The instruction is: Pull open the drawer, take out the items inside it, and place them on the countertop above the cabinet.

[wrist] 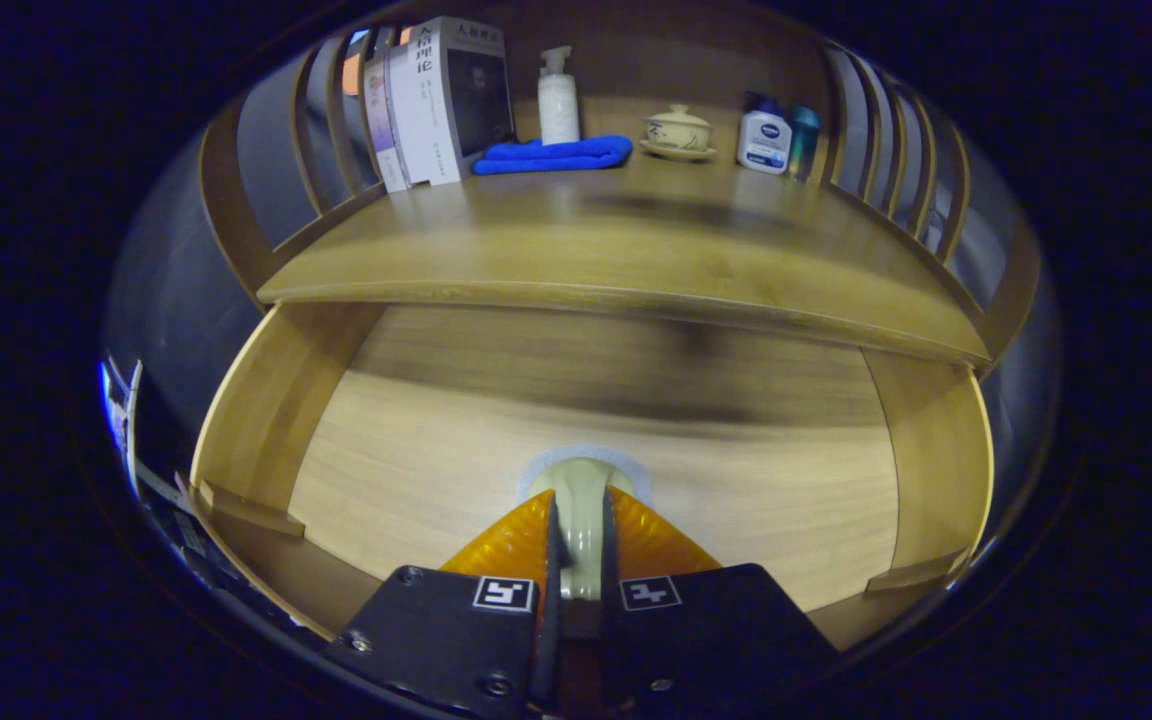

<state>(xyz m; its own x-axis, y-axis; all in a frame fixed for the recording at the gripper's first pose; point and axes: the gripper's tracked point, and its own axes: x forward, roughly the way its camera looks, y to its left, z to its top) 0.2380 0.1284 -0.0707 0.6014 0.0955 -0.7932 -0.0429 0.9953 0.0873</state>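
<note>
- One drawer (266,420), pulled out wide below the table (616,250); wooden side walls left and right, pale wood floor.
- Table top sits above the drawer, wooden slatted rails at its left and right ends, front part bare.
- Drawer contents: one pale greenish item (581,500) with a light rim, sitting near the front of the drawer floor, just ahead of the gripper body. Exact kind of item: can't tell, mostly hidden by the fingers.
- Hand-held gripper (581,530): fingers nearly closed, both pads pressed against the pale item's narrow part from left and right. Grasp is on, item between the fingers.
- Back row on the table, left to right:
  - books (441,100) standing upright, leaning slightly against the left rail.
  - blue cloth (556,155) folded flat, just beside the books.
  - white pump bottle (558,100) upright, right behind the cloth.
  - lidded ceramic cup (678,128) on a saucer, apart from the cloth.
  - white lotion bottle (764,138) with dark cap, near the right rail.
  - teal bottle (802,138) just beside the lotion bottle, partly behind it.
</note>
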